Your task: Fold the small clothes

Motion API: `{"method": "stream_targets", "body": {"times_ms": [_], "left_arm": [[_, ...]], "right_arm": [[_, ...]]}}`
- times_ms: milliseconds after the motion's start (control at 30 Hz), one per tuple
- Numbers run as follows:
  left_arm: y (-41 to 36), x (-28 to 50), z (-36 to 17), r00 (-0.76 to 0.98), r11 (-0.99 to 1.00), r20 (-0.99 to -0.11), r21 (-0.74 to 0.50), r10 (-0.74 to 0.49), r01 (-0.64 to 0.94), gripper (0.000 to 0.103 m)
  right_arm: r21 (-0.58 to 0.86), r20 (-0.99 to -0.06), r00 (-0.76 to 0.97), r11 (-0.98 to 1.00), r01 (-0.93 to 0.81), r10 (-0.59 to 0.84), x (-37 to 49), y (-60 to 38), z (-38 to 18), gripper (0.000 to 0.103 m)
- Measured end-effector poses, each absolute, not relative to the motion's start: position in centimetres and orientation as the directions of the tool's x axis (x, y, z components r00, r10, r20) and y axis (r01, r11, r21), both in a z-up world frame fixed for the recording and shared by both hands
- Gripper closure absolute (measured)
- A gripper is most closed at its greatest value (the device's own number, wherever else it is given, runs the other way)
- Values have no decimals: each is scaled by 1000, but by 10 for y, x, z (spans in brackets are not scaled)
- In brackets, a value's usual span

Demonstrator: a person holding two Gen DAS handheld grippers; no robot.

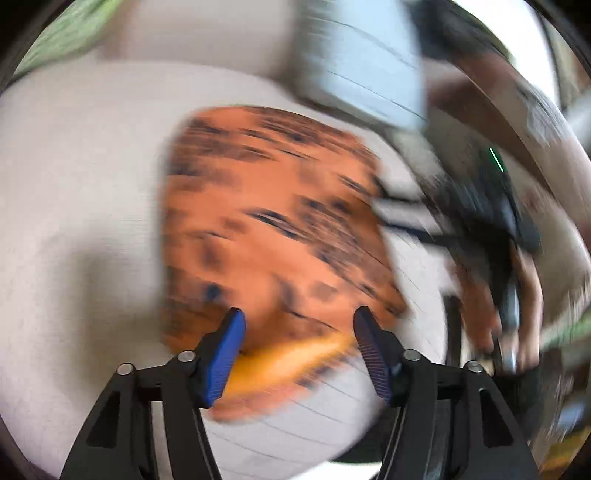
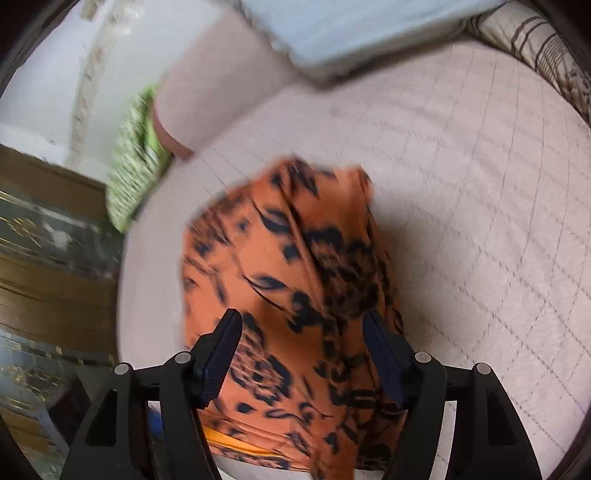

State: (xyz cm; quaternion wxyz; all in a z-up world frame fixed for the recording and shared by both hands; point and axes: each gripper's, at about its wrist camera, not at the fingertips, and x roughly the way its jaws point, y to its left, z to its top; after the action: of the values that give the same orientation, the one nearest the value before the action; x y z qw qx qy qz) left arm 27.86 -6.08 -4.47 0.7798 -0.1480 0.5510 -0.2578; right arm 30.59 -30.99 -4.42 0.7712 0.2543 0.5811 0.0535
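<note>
An orange garment with black print (image 1: 266, 236) lies on a pale quilted bed cover (image 1: 74, 184); its yellow band (image 1: 291, 358) is at the near edge. The left wrist view is motion-blurred. My left gripper (image 1: 299, 321) is open above the garment's near edge, fingers either side of the band. In the right wrist view the same garment (image 2: 288, 280) lies bunched on the quilt (image 2: 461, 221). My right gripper (image 2: 303, 325) is open above it, holding nothing. The right gripper and the hand holding it show blurred at the right of the left wrist view (image 1: 506, 288).
A light blue folded cloth (image 2: 351, 29) lies at the far side of the bed, also in the left wrist view (image 1: 365, 62). A green patterned cloth (image 2: 136, 162) hangs at the bed's left edge. Brown furniture (image 2: 48, 258) stands beyond that edge. A striped pillow (image 2: 543, 51) sits far right.
</note>
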Motion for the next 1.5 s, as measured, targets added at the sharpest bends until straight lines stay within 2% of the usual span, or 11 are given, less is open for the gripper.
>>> {"method": "stream_targets", "body": {"times_ms": [167, 600, 667, 700, 767, 800, 900, 1200, 1367, 1433, 1500], "left_arm": [[-26, 328, -83, 210, 778, -755, -627, -621, 46, 41], [-29, 374, -155, 150, 631, -636, -771, -757, -83, 37], [-28, 382, -160, 143, 624, -631, -775, -762, -98, 43], [-28, 385, -161, 141, 638, -644, -765, -752, -87, 53], [-29, 384, -156, 143, 671, -672, -739, -727, -63, 69], [-28, 383, -150, 147, 660, -661, -749, -736, -61, 76], [-11, 380, -128, 149, 614, -612, -788, -776, -39, 79], [81, 379, -39, 310, 669, -620, -740, -721, 75, 79], [109, 389, -73, 312, 741, -689, -667, -654, 80, 76], [105, 388, -101, 285, 792, -753, -610, -593, 35, 70], [105, 392, -123, 267, 817, -792, -576, -549, -27, 58]], "right_arm": [[429, -896, 232, 873, 232, 379, 313, -310, -70, 31], [573, -819, 262, 733, 366, 510, 314, -341, -103, 30], [570, -821, 267, 737, 363, 504, 312, -340, -103, 37], [561, -828, 265, 748, 356, 495, 311, -338, -103, 41], [556, -831, 260, 757, 343, 492, 308, -332, -103, 62], [556, -831, 261, 761, 336, 492, 309, -329, -102, 66], [531, -842, 276, 802, 274, 463, 308, -315, -87, 73], [690, -674, 405, 722, 47, 618, 314, -246, -51, 76], [707, -683, 357, 700, 101, 637, 322, -223, -94, 76], [661, -732, 323, 740, 125, 600, 321, -219, -115, 71], [664, -732, 313, 736, 130, 605, 325, -218, -122, 62]]}}
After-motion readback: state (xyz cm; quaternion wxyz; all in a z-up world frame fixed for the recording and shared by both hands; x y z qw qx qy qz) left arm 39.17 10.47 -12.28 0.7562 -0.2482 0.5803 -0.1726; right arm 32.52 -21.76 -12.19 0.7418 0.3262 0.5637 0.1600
